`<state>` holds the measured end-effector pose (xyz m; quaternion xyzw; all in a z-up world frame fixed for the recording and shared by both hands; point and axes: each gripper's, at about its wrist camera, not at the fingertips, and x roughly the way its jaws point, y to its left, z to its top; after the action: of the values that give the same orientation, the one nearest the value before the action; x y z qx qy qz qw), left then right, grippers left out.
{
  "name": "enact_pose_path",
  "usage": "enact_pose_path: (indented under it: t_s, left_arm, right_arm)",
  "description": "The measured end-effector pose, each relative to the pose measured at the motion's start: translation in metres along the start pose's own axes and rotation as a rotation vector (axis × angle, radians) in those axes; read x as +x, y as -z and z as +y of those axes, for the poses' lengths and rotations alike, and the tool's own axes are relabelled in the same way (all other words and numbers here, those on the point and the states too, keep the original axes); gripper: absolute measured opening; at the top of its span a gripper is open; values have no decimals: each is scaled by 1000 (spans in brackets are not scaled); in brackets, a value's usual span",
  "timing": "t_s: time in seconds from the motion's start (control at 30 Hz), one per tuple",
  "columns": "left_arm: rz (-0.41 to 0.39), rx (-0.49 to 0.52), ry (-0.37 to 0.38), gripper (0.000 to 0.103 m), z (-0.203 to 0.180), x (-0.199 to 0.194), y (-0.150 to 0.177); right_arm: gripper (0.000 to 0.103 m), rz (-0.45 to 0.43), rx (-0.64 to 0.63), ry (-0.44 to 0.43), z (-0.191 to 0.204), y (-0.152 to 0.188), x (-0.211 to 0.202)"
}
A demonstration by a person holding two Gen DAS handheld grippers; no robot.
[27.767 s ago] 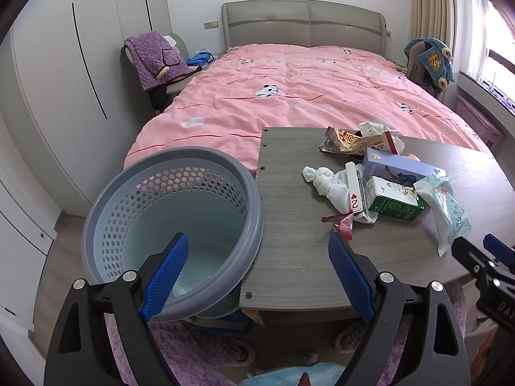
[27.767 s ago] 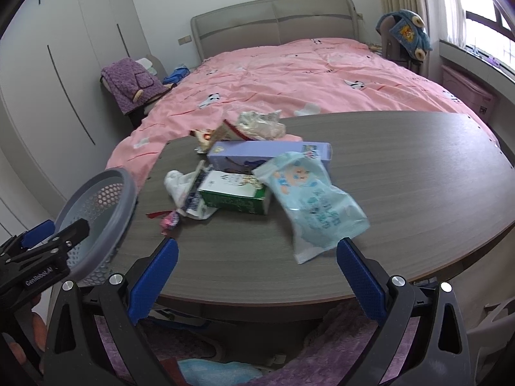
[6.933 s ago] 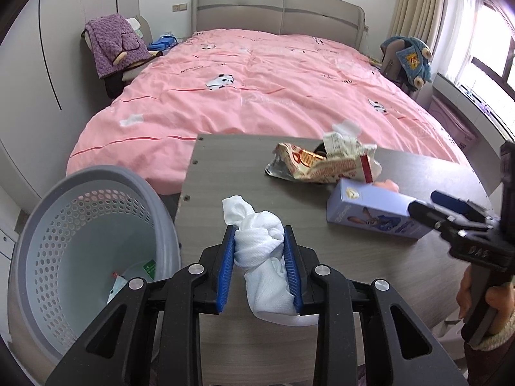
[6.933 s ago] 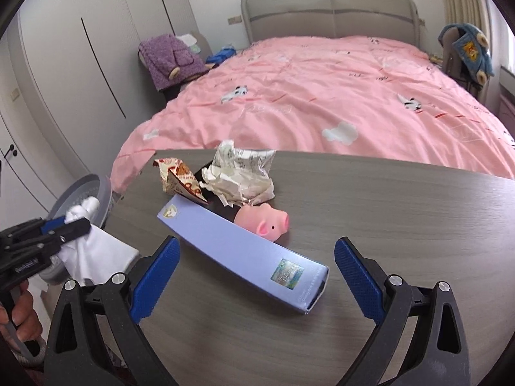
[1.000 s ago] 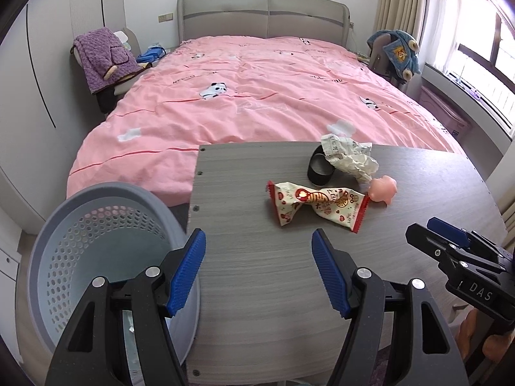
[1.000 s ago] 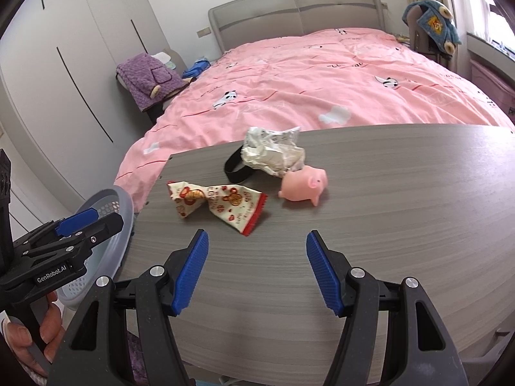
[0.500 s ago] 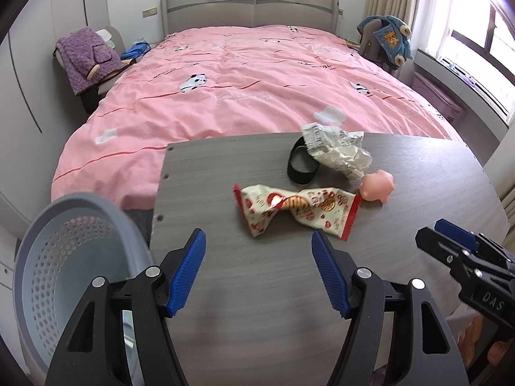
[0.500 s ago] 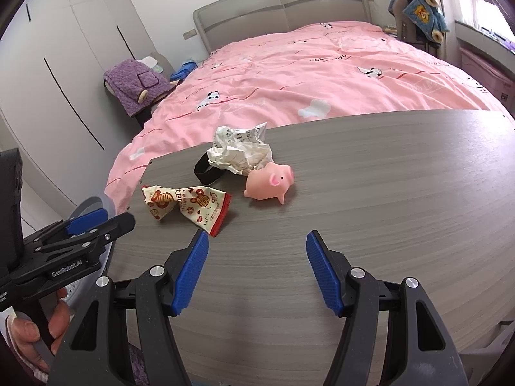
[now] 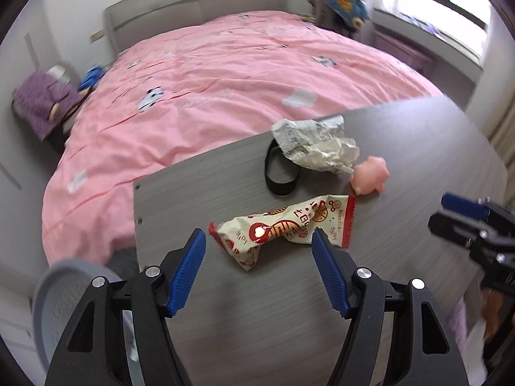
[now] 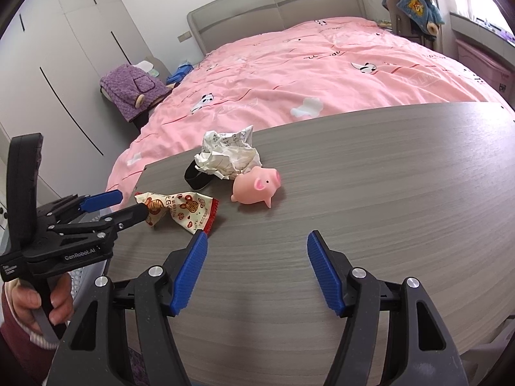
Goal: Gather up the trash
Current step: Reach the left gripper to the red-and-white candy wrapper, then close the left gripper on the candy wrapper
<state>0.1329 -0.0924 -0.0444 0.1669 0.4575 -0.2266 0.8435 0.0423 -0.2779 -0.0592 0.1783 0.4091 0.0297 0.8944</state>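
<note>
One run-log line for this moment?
left gripper: open over snack wrapper | right gripper: open, empty | crumpled paper, toy pig on table

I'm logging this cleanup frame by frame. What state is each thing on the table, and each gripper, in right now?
snack wrapper: twisted, flat on the table, between the open left gripper's fingers, not gripped.
crumpled paper: balled up, resting on the black band.
black band: lying as an open loop.
pink pig toy: lying tilted beside the paper.
left gripper: open.
right gripper: open, empty, jaws just opening.
</note>
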Motion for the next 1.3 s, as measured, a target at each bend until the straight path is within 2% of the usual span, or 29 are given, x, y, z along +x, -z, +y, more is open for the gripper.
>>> enact_pose_path:
  t_s: [0.1,0.17,0.43,0.7,0.97,1.1,1.3]
  left_arm:
    - [45,69,69,66,-3,8,-2]
    - [61,140,87,66,-8,14,-2]
    - [59,310,60,66,-22,21,-5]
    - [37,351,82,66,-30,23,-12]
    - [25,236,93,66,-23,17,-17]
    - [5,123,99,66,-21,8,-20]
    - [-17,31,15,66,-35,9,-25]
  right_arm:
    - [65,4,9,-2,-2,1,1]
    - [65,6,15,-5,-3,2,3]
    - [65,9,29,-13,-7,1,3]
    - [65,9,35,-15,-9,2,3]
    - [65,-9,44,-21,-14,1,0]
    - [65,-27,49,-28,-17,2,-7]
    - [65,-46,67,-31,-28,5,-19]
